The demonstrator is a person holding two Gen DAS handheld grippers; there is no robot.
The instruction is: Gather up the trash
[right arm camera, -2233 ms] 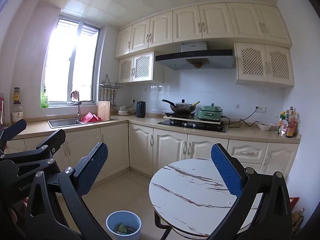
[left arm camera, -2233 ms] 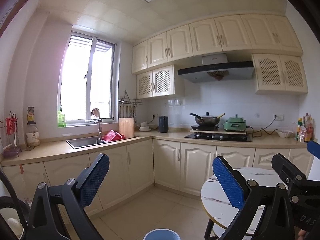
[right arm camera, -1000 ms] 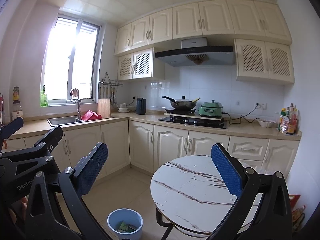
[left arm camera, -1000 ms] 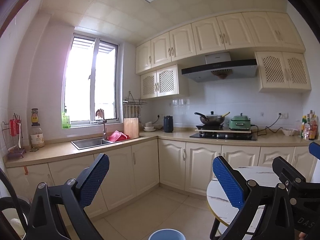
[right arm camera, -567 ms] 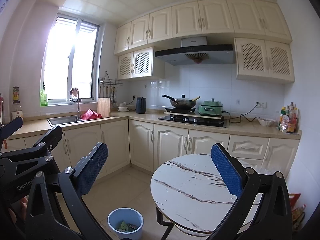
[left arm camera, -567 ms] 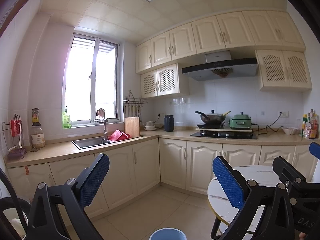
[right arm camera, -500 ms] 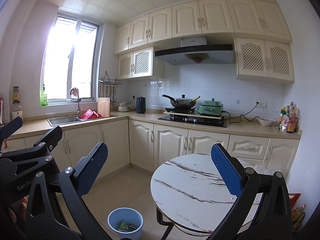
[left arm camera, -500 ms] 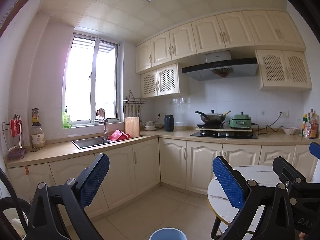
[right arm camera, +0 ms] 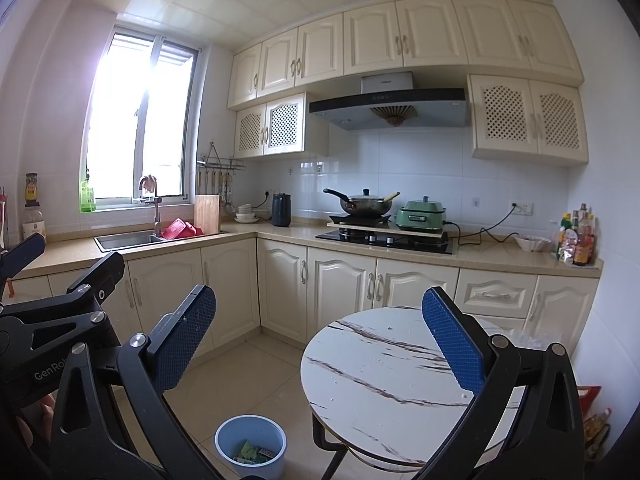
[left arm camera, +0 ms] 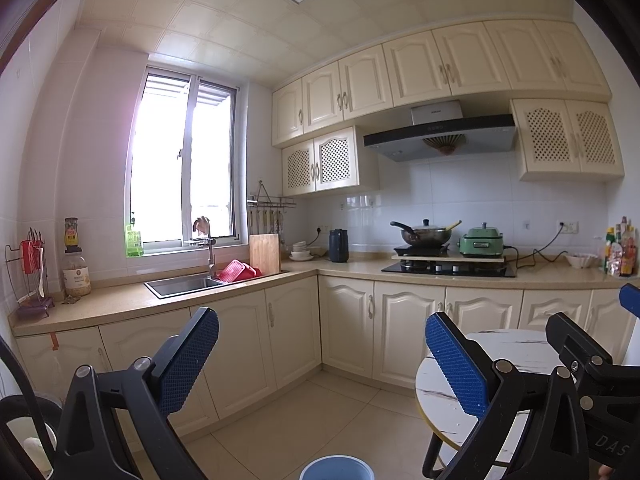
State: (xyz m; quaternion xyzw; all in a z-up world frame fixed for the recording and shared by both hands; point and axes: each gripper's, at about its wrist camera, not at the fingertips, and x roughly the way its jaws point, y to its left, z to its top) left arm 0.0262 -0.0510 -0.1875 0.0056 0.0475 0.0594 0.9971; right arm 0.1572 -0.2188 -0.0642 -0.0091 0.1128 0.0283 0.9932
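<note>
A light blue waste bin (right arm camera: 251,446) stands on the tiled floor left of the round marble table (right arm camera: 384,364); several wrappers lie inside it. Only the bin's rim (left arm camera: 337,469) shows at the bottom edge of the left wrist view. My right gripper (right arm camera: 320,332) is open and empty, held high over the floor and the table's left edge. My left gripper (left arm camera: 322,354) is open and empty too, facing the corner cabinets. The left gripper's black frame (right arm camera: 48,320) shows at the left of the right wrist view. The table top carries only tiny crumbs.
An L-shaped counter (left arm camera: 352,266) holds a sink (left arm camera: 184,284), cutting board (left arm camera: 264,253), kettle (left arm camera: 339,245), wok on a hob (left arm camera: 424,234), green cooker (left arm camera: 481,240) and bottles (right arm camera: 578,242). Tiled floor (right arm camera: 240,380) lies between cabinets and table.
Both views have tilted up and shifted slightly over the past two seconds; in the last half second nothing visibly moves. Both grippers stay open and empty.
</note>
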